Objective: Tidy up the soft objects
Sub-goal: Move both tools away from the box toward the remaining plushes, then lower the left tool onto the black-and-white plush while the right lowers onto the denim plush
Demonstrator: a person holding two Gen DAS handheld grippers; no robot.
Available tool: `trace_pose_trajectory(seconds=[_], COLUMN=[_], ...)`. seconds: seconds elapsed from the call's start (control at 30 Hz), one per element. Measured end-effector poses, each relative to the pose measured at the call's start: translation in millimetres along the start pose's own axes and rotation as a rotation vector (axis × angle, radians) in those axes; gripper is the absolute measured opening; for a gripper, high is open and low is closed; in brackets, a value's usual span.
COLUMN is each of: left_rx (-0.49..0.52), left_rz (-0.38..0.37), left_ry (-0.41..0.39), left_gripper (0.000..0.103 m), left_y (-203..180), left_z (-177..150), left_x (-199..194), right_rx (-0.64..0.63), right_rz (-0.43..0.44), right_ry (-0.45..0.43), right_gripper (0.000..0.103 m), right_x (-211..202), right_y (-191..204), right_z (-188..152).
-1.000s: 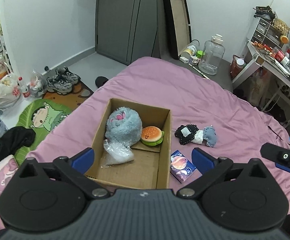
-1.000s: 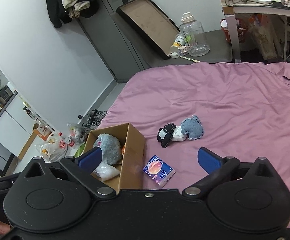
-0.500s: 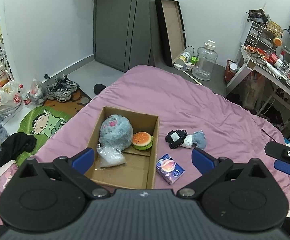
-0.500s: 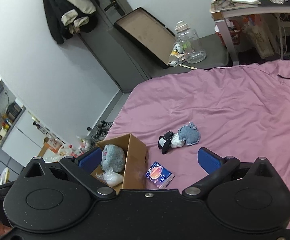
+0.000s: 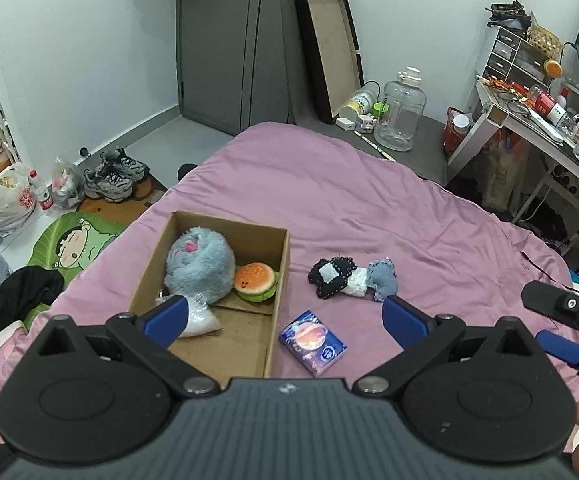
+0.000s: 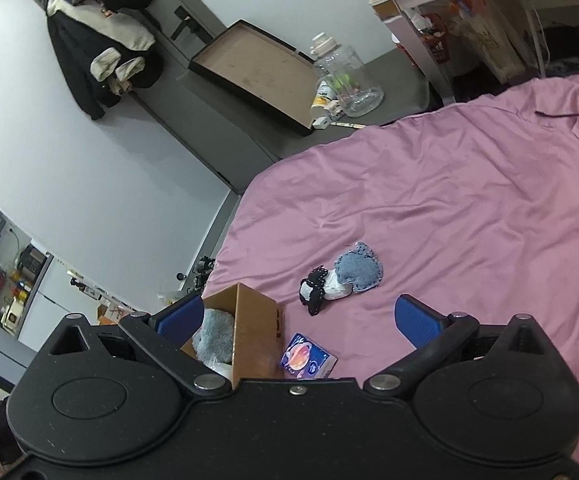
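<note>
Both grippers have drawn back and risen, fingers spread and empty: left gripper [image 5: 285,316], right gripper [image 6: 297,320]. Pack [image 5: 312,342] lies at the box's [image 5: 279,280] three o'clock, the pouches [image 5: 353,278] beyond at two; both await boxing.

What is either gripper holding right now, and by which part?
Nothing. The left gripper and right gripper both have their jaws spread wide with nothing between them, well above the bed. The tissue pack lies untouched beside the cardboard box.
</note>
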State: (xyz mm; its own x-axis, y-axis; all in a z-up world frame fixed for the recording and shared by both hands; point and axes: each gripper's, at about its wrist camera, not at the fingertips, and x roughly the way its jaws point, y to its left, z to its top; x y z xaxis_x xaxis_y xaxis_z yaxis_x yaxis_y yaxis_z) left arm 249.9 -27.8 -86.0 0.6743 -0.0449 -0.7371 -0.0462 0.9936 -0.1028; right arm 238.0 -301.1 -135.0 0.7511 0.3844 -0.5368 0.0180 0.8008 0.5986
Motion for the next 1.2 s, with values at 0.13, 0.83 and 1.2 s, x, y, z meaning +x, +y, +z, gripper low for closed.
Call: trace_pose_trajectory(seconds=[0.13, 0.83, 1.2], left_rx=[-0.007, -0.013, -0.087], left_rz=[0.001, 0.006, 0.051], left_ry=[-0.032, 0.026, 0.092], left_gripper=[0.102, 0.091, 0.069], left_y=[-8, -65, -75], left_z=[3, 17, 25], left_x=[8, 95, 150], right_rx=[0.033, 0.261, 0.331], right_rz=[0.002, 0.012, 0.023], right_ry=[0.005, 0.009, 0.065], right_gripper=[0.103, 0.096, 0.079], right_x=[10, 63, 101], right_y=[-10, -72, -98], right_z=[1, 18, 23])
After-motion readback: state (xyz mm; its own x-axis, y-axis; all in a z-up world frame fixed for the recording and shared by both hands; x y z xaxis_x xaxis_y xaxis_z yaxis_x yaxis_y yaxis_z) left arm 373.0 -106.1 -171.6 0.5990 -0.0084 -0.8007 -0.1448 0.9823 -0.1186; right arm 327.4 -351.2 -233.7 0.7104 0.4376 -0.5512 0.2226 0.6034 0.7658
